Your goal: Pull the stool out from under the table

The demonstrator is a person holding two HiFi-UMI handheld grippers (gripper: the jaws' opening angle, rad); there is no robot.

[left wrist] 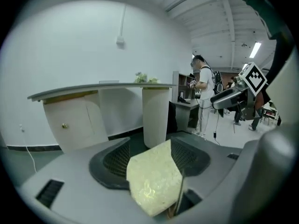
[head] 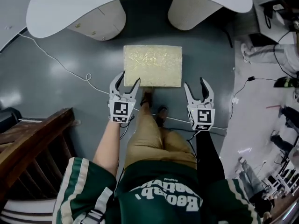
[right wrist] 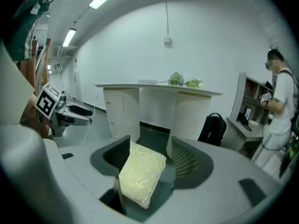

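Observation:
The stool (head: 153,65) has a cream patterned cushion and stands on the grey floor just in front of the white table (head: 140,3), out from beneath its top. My left gripper (head: 130,80) hangs open over the stool's near left corner, with nothing between its fingers. My right gripper (head: 194,85) is open too, to the right of the stool's near right corner, and holds nothing. In the left gripper view the stool (left wrist: 154,183) shows low between the jaws, well below them. The right gripper view shows the stool (right wrist: 140,178) the same way.
A white cable (head: 60,64) runs over the floor at left. Dark wooden furniture (head: 32,143) stands at the near left. My own shoes (head: 154,111) are just behind the stool. A person in white (right wrist: 278,106) stands at a desk to the right, near a black backpack (right wrist: 212,127).

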